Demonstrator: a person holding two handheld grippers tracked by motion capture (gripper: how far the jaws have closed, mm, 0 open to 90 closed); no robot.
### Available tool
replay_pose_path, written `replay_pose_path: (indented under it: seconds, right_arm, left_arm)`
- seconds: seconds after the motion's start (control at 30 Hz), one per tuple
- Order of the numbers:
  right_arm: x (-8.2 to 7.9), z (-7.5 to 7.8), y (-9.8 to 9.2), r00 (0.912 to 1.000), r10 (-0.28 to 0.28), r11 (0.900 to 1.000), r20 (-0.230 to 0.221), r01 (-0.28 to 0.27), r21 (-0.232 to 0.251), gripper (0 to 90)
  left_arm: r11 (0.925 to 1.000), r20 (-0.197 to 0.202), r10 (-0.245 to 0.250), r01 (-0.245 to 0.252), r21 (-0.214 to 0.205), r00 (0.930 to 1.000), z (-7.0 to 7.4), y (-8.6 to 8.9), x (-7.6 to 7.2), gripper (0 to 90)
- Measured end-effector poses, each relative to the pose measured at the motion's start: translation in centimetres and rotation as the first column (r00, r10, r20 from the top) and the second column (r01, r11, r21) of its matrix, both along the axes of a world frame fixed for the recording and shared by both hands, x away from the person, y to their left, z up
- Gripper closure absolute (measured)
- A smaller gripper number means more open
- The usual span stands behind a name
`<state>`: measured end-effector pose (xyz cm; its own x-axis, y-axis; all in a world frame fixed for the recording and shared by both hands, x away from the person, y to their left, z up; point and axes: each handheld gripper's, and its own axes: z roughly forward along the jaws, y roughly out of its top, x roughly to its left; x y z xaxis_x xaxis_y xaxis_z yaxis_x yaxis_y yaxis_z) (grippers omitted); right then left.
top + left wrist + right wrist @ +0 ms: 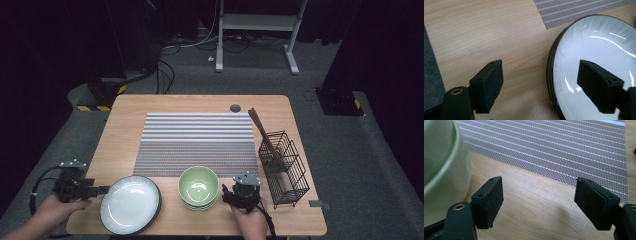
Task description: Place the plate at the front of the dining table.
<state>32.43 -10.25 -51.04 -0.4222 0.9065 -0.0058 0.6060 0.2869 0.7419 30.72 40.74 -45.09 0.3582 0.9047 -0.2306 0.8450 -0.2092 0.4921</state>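
Note:
A white plate with a dark rim (130,204) lies at the table's front left, atop what looks like a stack. My left gripper (102,190) comes in level from the left, jaws open. In the left gripper view the plate (599,50) has its left rim between the jaws of this gripper (540,70): one jaw hangs over the plate, the other over bare wood. Green bowls (198,186) are stacked at the front centre. My right gripper (226,192) stands open just to their right. The bowl's wall (441,165) is left of the right gripper (539,187), with only wood between its jaws.
A striped grey placemat (197,142) covers the middle of the wooden table (130,107). At the right stands a black wire basket (285,167) with brown chopsticks (262,132) leaning out of it. Cables and a desk frame lie on the floor beyond.

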Motion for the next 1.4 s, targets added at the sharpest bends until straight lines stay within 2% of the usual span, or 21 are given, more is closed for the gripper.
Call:
replay_pose_path:
  seconds: [0.1,0.17,0.33,0.43,0.53,0.6,0.67,0.9,1.03,1.17,1.2,1.4]
  right_arm:
    - [-0.3,0.7,0.1,0.9998,-0.003,0.9999,0.020,0.003,0.011,25.9]
    - [-0.4,1.1,0.1,0.9995,-0.002,0.9998,0.031,0.002,0.018,27.5]
    - [-0.5,2.2,0.1,0.9983,-0.005,0.9989,0.058,0.002,0.046,33.0]
    - [-0.4,3.0,0.2,0.9973,0.002,0.9979,0.074,-0.007,0.065,36.0]
    - [-0.3,3.9,0.5,0.9956,0.000,0.9984,0.093,-0.005,0.057,38.0]
    - [-0.2,4.1,0.6,0.9951,0.002,0.9983,0.099,-0.008,0.057,38.6]
    - [0.2,5.1,0.9,0.9939,0.010,0.9975,0.109,-0.018,0.069,41.1]
    - [0.6,6.4,1.9,0.9907,0.038,0.9948,0.130,-0.050,0.089,43.8]
    - [0.5,7.4,2.9,0.9879,0.074,0.9861,0.136,-0.093,0.138,46.1]
    - [0.3,7.8,3.7,0.9860,0.088,0.9839,0.142,-0.108,0.143,46.0]
    - [0.3,8.0,4.0,0.9857,0.093,0.9825,0.140,-0.114,0.148,45.9]
    - [-0.1,8.7,6.4,0.9812,0.136,0.9726,0.137,-0.159,0.170,46.0]
  left_arm:
    - [0.9997,-0.029,-0.023,0.023,0.004,0.9993,0.0,-0.1,0.0,28.2]
    - [0.9999,-0.037,-0.015,0.015,0.000,0.9992,-0.1,-0.2,0.1,28.6]
    - [0.9998,-0.084,-0.007,0.006,-0.021,0.9964,-0.6,-0.3,0.8,33.8]
    - [0.9998,-0.091,-0.012,0.010,-0.019,0.9958,-0.7,-0.2,0.9,37.4]
    - [0.9992,-0.111,-0.003,-0.001,-0.040,0.9938,-0.9,-0.2,1.3,40.2]
    - [0.9989,-0.113,-0.003,-0.002,-0.046,0.9936,-0.9,-0.1,1.3,40.8]
    - [0.9979,-0.117,0.000,-0.008,-0.064,0.9931,-0.9,0.0,1.5,44.2]
    - [0.9978,-0.137,0.010,-0.019,-0.064,0.9905,-1.1,0.0,1.9,47.4]
    - [0.9975,-0.131,0.011,-0.020,-0.067,0.9913,-1.1,0.0,1.9,52.3]
    - [0.9974,-0.134,-0.002,-0.008,-0.071,0.9910,-1.3,0.1,1.9,54.7]
    - [0.9965,-0.136,-0.004,-0.008,-0.083,0.9907,-1.3,0.1,1.9,56.3]
    - [0.9954,-0.150,-0.027,0.013,-0.095,0.9883,-1.5,-0.2,1.8,60.8]
